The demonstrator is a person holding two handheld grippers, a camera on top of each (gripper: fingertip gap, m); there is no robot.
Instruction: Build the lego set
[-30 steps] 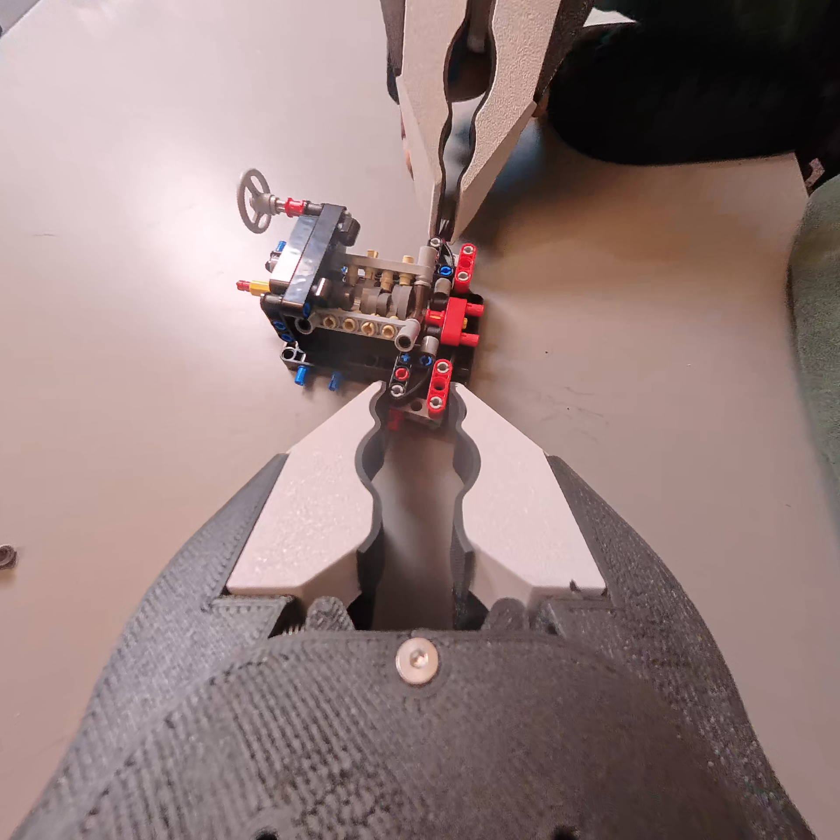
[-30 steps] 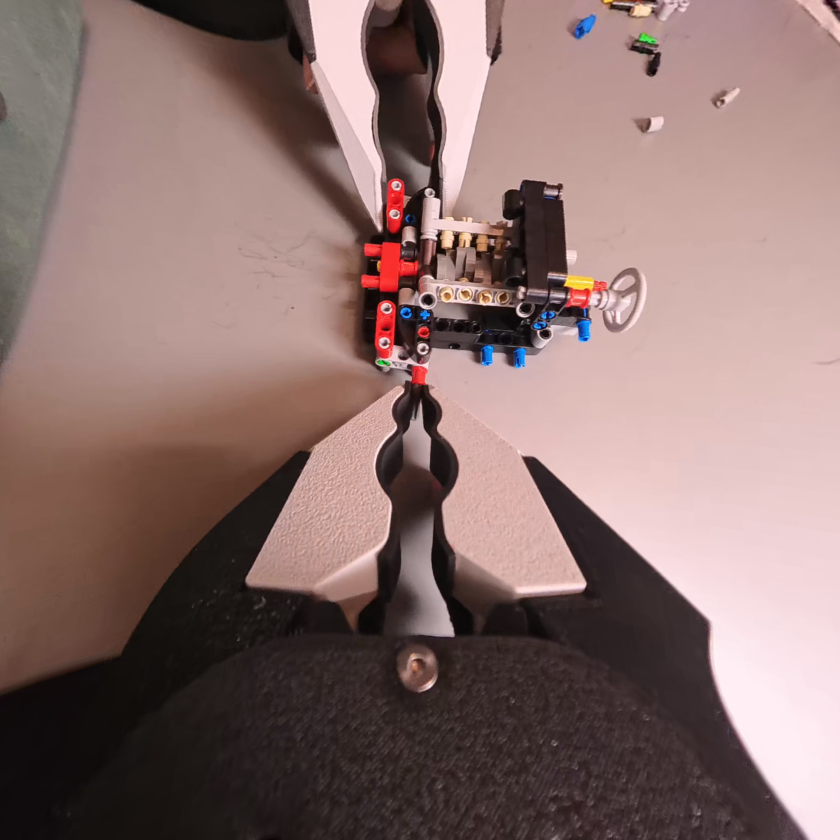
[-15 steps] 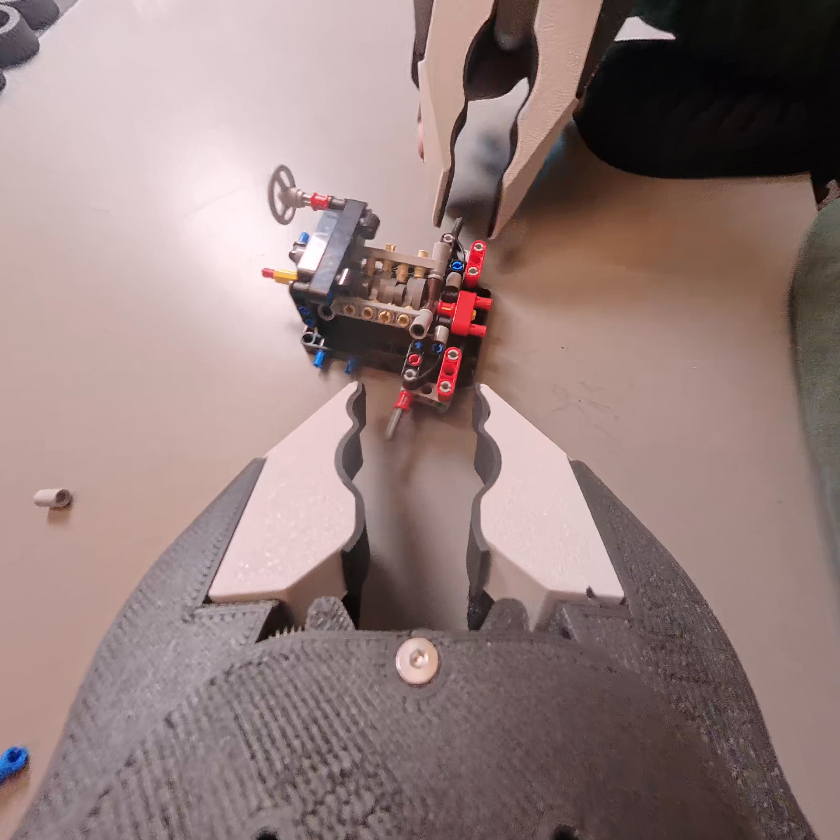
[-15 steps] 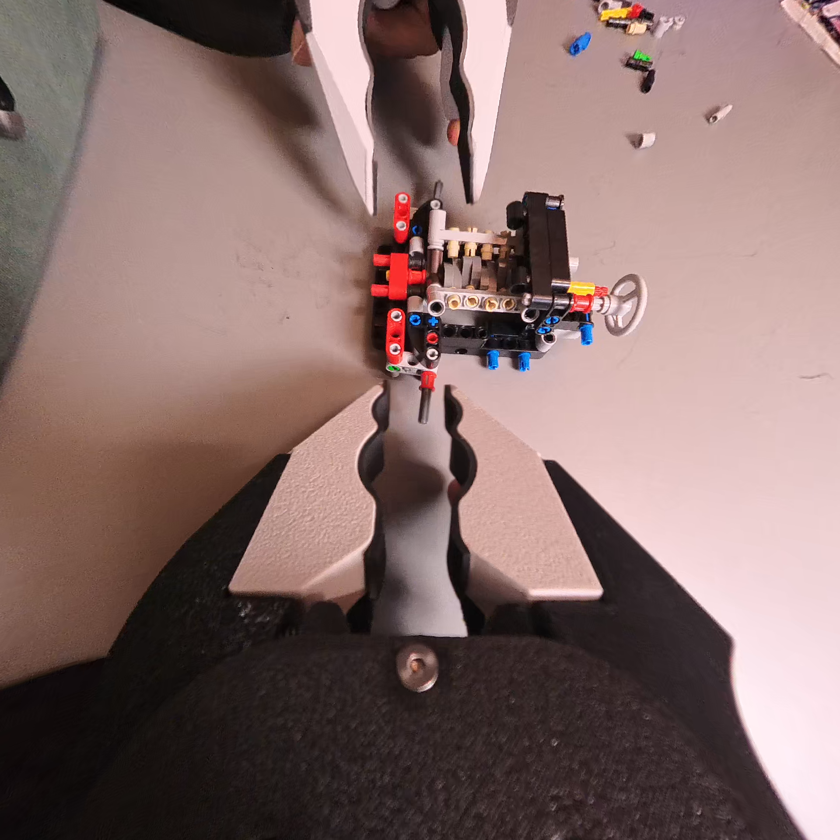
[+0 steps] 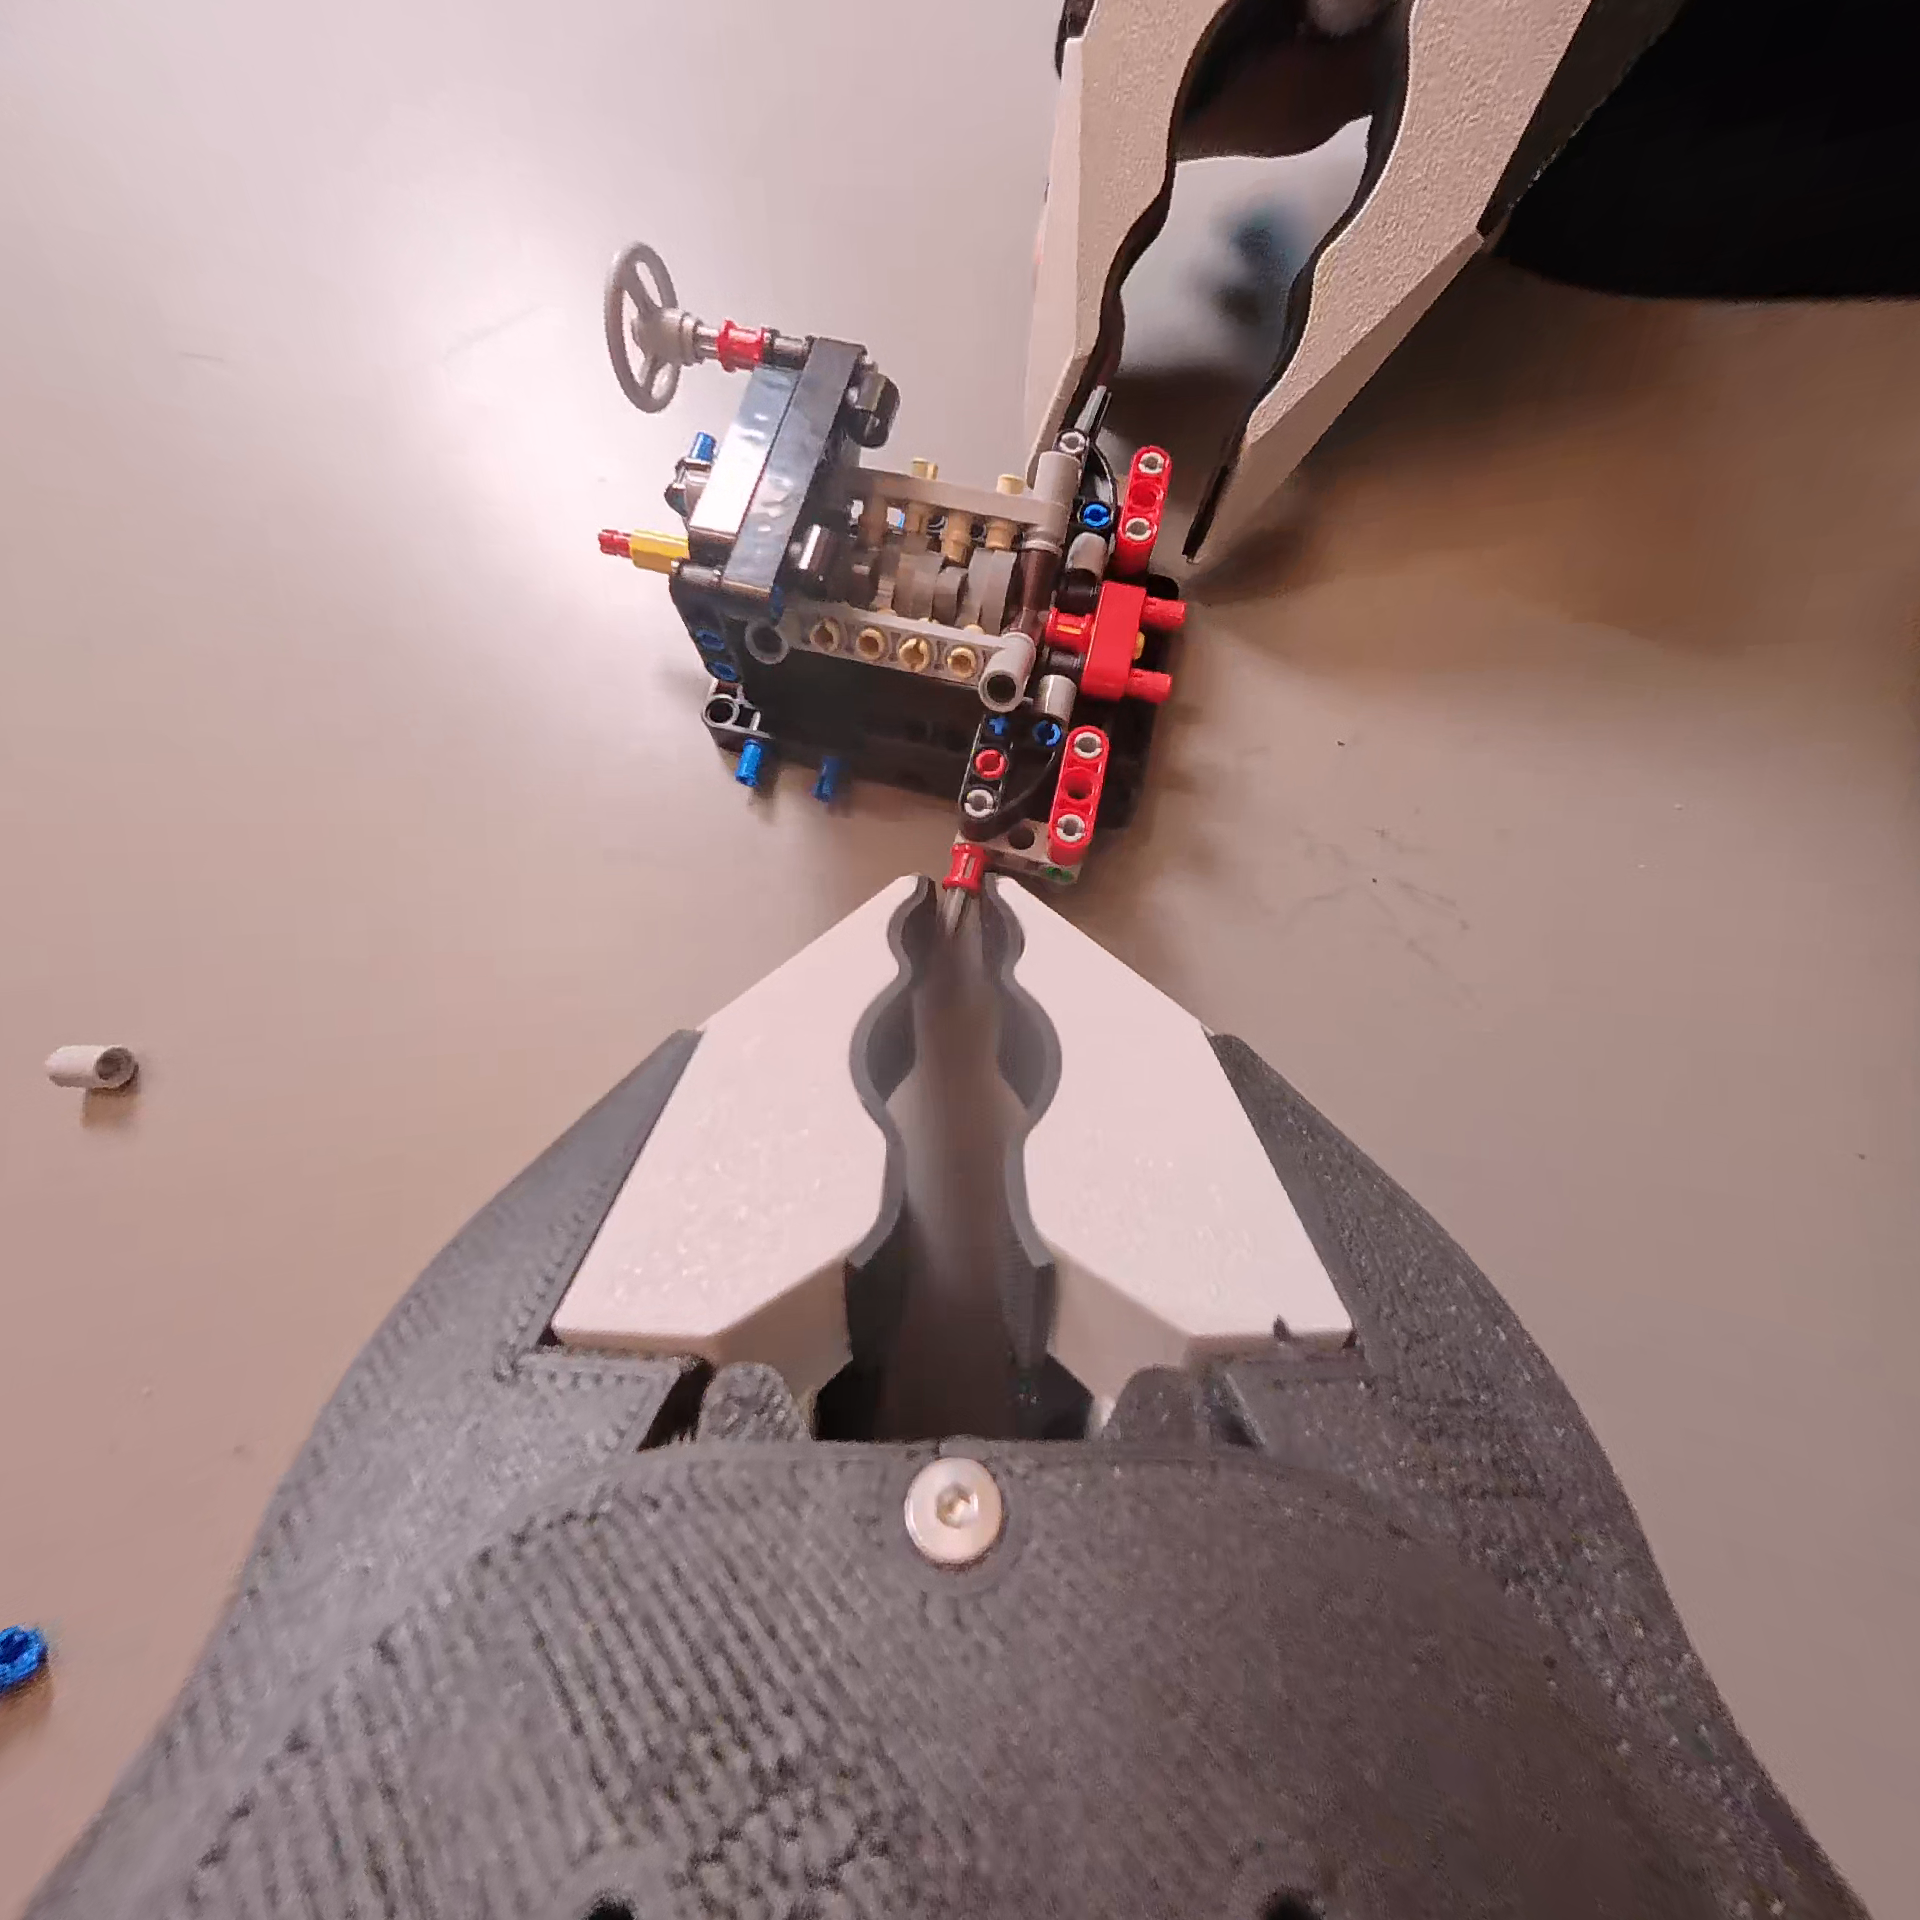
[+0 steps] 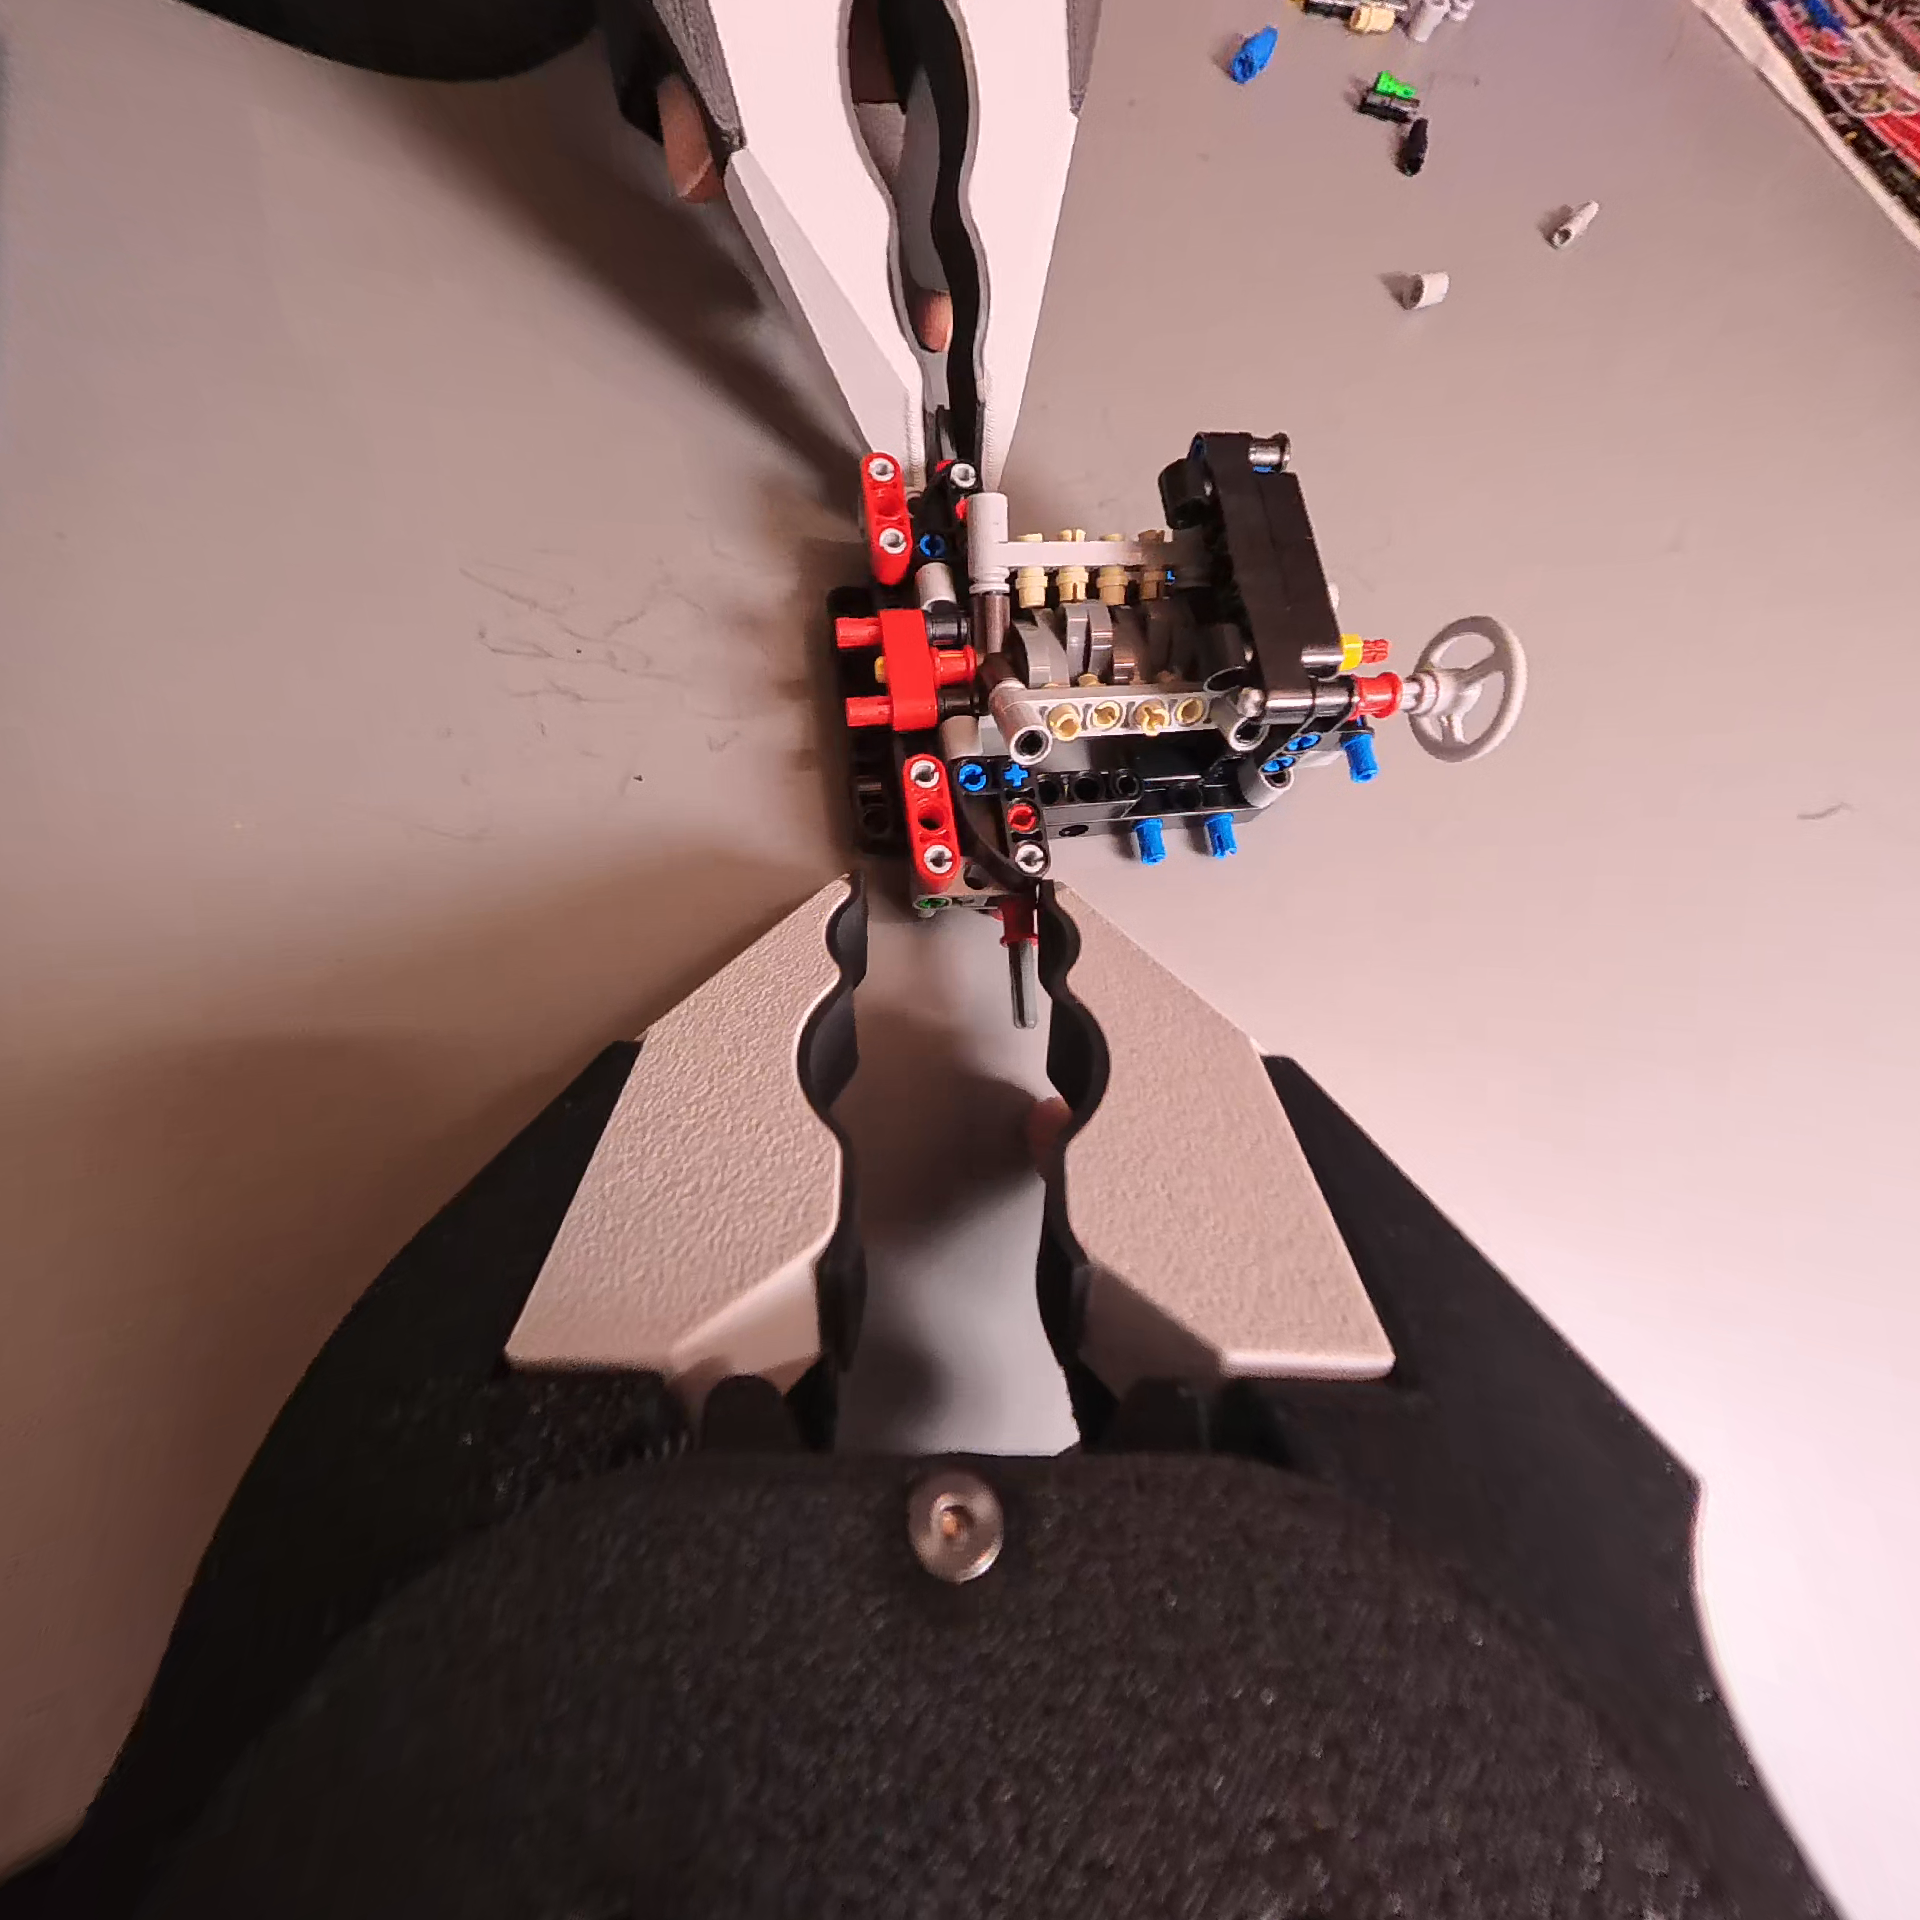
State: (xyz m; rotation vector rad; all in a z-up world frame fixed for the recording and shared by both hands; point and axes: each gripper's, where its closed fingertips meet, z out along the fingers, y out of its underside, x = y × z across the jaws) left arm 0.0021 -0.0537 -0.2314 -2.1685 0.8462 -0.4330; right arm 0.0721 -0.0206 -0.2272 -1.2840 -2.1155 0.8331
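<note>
The lego model (image 5: 914,613), a black, grey and red block with a grey steering wheel (image 5: 641,328), sits on the table (image 5: 312,727), away from any visible edge. The left gripper (image 5: 956,896) is clenched on a thin grey axle (image 5: 958,914) sticking out of the model. The right gripper (image 6: 951,899) is released, its fingers either side of the model's other axle (image 6: 1023,977). Loose pieces (image 6: 1392,99) lie well apart.

One partly built lego assembly of black, grey and red beams (image 6: 1091,665) stands on the tabletop (image 6: 416,520), carrying one grey steering wheel (image 6: 1470,688). Two hand-held grippers flank it, the left hand-held gripper (image 5: 954,902) and the right hand-held gripper (image 6: 951,902). Loose beyond it: two small grey tube pieces (image 6: 1418,289) (image 6: 1571,222), one blue pin (image 6: 1252,52), one green piece (image 6: 1392,85).
</note>
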